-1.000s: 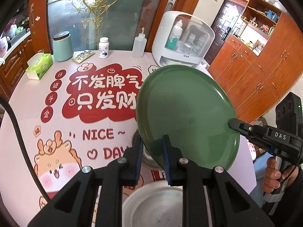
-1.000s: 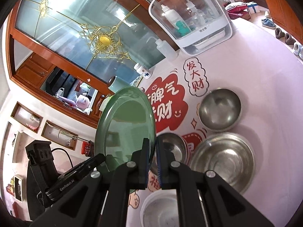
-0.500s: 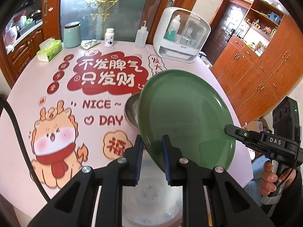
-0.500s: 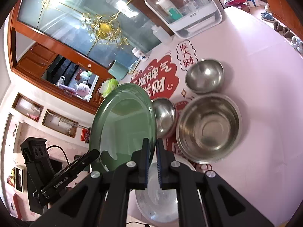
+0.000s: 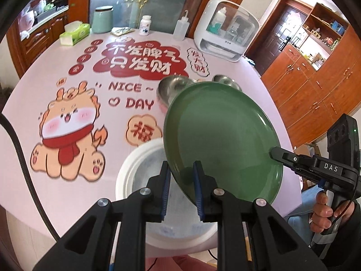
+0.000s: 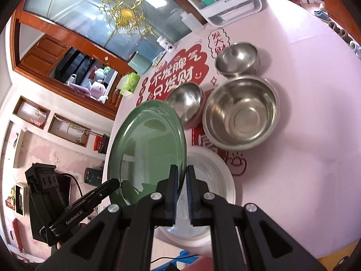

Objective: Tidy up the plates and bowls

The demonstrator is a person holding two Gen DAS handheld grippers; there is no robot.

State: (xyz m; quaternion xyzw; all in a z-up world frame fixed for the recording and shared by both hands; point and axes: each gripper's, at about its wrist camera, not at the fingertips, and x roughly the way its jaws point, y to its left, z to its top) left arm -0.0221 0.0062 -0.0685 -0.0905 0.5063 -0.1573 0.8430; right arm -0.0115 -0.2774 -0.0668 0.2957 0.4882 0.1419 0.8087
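Both grippers are pinching the green plate point(image 5: 222, 140) by its rim, on opposite edges, and it is hanging tilted in the air above the white plate point(image 5: 140, 164) that is lying on the pink printed tablecloth point(image 5: 67, 189) near the table's front edge. The left gripper point(image 5: 180, 178) is clamping the plate's near rim between its blue pads; the right gripper point(image 6: 181, 180) is pressing almost fully together on the thin edge at the opposite side. Three steel bowls are sitting on the cloth beyond the white plate: a large bowl point(image 6: 241, 113), a small bowl point(image 6: 186, 103) just beside it on its left, and another small bowl point(image 6: 237, 58) behind the large one. A white countertop cabinet point(image 5: 225, 29) is standing at the far edge.
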